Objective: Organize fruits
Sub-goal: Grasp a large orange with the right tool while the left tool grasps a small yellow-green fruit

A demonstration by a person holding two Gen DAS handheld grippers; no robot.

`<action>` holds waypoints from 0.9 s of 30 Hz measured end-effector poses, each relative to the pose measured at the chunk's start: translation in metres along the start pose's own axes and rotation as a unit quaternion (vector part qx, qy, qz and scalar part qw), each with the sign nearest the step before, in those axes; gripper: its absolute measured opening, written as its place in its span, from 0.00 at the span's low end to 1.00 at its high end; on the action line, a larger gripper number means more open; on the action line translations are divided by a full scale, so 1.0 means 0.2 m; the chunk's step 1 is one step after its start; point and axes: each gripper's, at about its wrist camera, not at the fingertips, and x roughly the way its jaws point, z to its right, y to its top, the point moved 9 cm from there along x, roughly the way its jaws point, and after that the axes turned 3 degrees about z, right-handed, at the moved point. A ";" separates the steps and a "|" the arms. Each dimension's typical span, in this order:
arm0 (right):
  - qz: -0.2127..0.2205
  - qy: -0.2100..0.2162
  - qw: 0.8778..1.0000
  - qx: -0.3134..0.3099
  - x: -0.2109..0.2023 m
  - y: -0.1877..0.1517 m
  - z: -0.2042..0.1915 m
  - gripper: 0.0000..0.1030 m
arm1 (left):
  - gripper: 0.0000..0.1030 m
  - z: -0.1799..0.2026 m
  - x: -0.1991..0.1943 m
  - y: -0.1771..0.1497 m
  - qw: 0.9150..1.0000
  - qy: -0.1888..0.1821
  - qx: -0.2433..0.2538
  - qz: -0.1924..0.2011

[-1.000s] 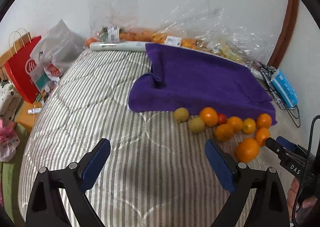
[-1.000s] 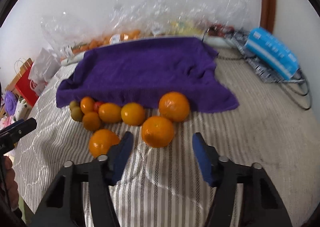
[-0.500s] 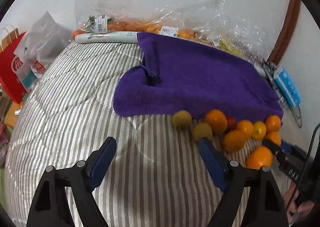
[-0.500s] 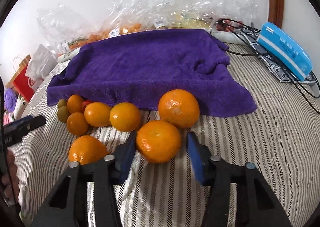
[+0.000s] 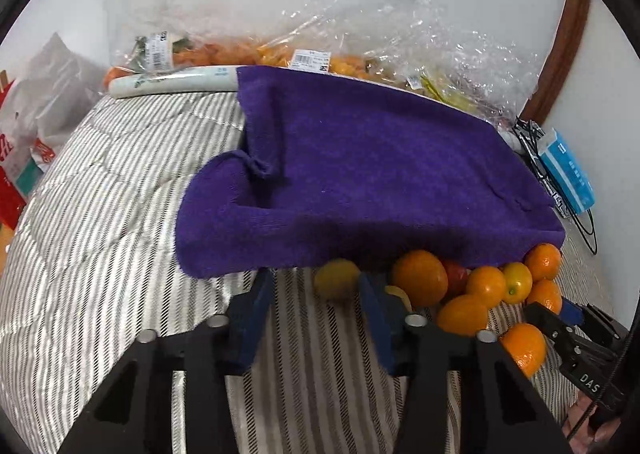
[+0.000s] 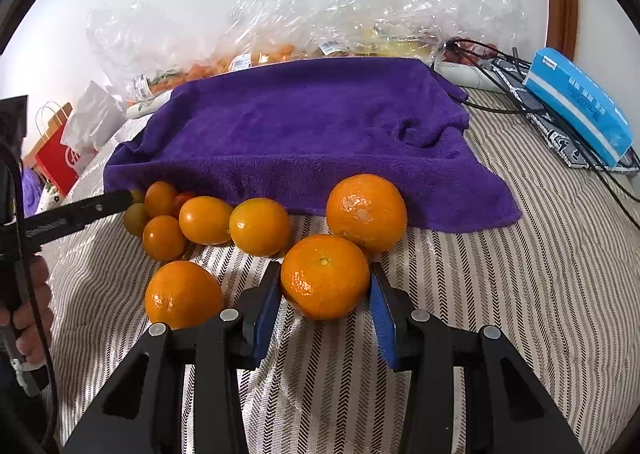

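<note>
Right wrist view: striped bed (image 6: 520, 294), broad and soft, carrying everything. Purple towel (image 6: 312, 133) draped over the far half, front edge just behind the fruit row. Clear produce bags (image 6: 320, 13) piled against the wall beyond. Blue box (image 6: 580, 101) and cables at far right, well apart from the work.

Fruits: large orange (image 6: 366, 211) touching the towel edge; second large orange (image 6: 325, 276) directly in front of it, touching it, sitting between the blue pads of the right tongs (image 6: 325, 294). Third orange (image 6: 183, 294) just left of the tongs. Smaller citrus (image 6: 260, 225) and a cluster further left, along the towel.

Right tongs: spread around the second orange, pads at or very near its sides; firm contact not confirmed.

Left wrist view: left tongs (image 5: 316, 294) spread, holding nothing, a yellow-green fruit (image 5: 336, 280) just beyond the tips, beside the right pad.

Step in hand, judged: grasp of the front orange. To do well: centre pads on the widest girth, close gently to avoid bruising, lift straight up so the touching neighbour stays put. Risk: soft bedding lets round fruit roll when disturbed.
</note>
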 end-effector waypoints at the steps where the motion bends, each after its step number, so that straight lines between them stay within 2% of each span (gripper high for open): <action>1: 0.000 0.001 1.000 0.001 0.00 0.00 0.00 0.41 | 0.34 0.01 0.01 0.00 1.000 -0.008 -0.001 -0.001; 9: 0.001 0.005 1.000 0.003 0.01 0.01 0.00 0.43 | 0.32 0.03 0.05 -0.01 1.000 -0.016 0.006 -0.005; 11: 0.001 0.007 1.000 0.004 0.01 0.01 0.00 0.43 | 0.22 0.04 0.05 -0.01 1.000 -0.024 0.006 -0.005; 18: 0.004 0.011 1.000 0.001 -0.01 0.00 -0.01 0.41 | 0.22 0.02 0.01 -0.04 1.000 -0.019 0.005 -0.001; 27: 0.019 0.021 1.000 0.001 -0.14 -0.03 -0.01 0.41 | 0.22 0.00 -0.10 -0.06 1.000 -0.008 -0.002 0.005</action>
